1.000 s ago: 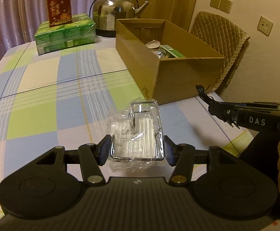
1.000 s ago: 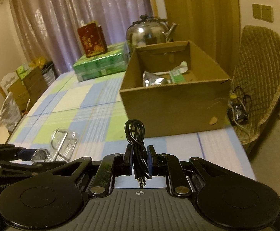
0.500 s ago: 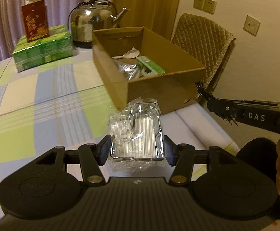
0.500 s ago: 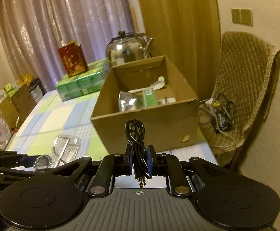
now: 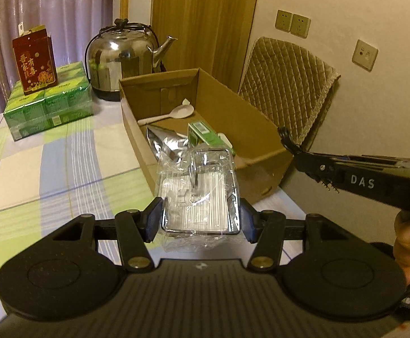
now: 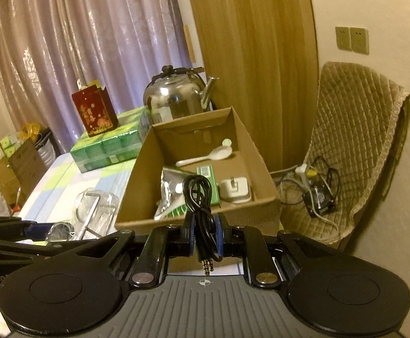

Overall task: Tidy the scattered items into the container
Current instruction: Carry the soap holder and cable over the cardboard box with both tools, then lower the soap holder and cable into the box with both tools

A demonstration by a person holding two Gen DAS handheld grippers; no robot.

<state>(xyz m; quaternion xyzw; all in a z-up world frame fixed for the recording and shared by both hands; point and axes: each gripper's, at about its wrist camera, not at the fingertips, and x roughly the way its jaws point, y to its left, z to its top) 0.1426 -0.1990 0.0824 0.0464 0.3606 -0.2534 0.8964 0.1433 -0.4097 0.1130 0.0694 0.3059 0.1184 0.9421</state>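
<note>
Brown cardboard box (image 5: 264,138); black cable (image 6: 200,197); green-blue-white checked tablecloth (image 5: 58,152); silver kettle (image 5: 123,59)

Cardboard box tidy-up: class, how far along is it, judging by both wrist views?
Done: a spoon, foil pouch, green carton and white plug lie in the box. In hand: the left hand-held gripper clamps a wrapped metal rack; the right hand-held gripper pinches a black cable. Left: dropping both in.
</note>
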